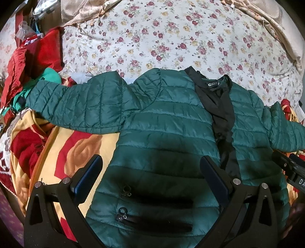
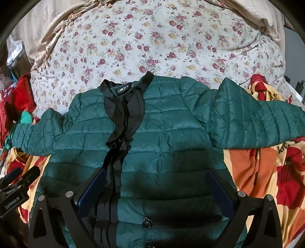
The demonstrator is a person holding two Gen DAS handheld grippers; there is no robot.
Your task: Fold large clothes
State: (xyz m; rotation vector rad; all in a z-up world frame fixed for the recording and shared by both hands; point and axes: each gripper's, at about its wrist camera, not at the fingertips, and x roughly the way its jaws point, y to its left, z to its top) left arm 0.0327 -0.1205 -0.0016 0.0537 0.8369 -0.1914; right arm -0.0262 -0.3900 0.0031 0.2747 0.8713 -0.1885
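Note:
A dark green quilted jacket [image 1: 167,122] [image 2: 171,133] lies front up on the bed, sleeves spread to both sides, black lining and a collar label showing at the open front. My left gripper [image 1: 152,162] hovers open above the jacket's left lower panel, near two zip pockets [image 1: 152,209]. My right gripper [image 2: 156,175] hangs open over the right lower panel beside the black zip placket [image 2: 118,133]. Nothing is between the fingers of either one. The right gripper shows at the edge of the left wrist view [image 1: 289,167], and the left gripper in the right wrist view [image 2: 17,183].
A floral white sheet [image 1: 171,38] [image 2: 162,43] covers the bed beyond the jacket. Under the jacket lies a yellow, red and orange blanket [image 1: 72,148] [image 2: 266,171]. Red and teal clothes [image 1: 34,63] pile at the left. Beige fabric [image 2: 263,11] bunches at the far corners.

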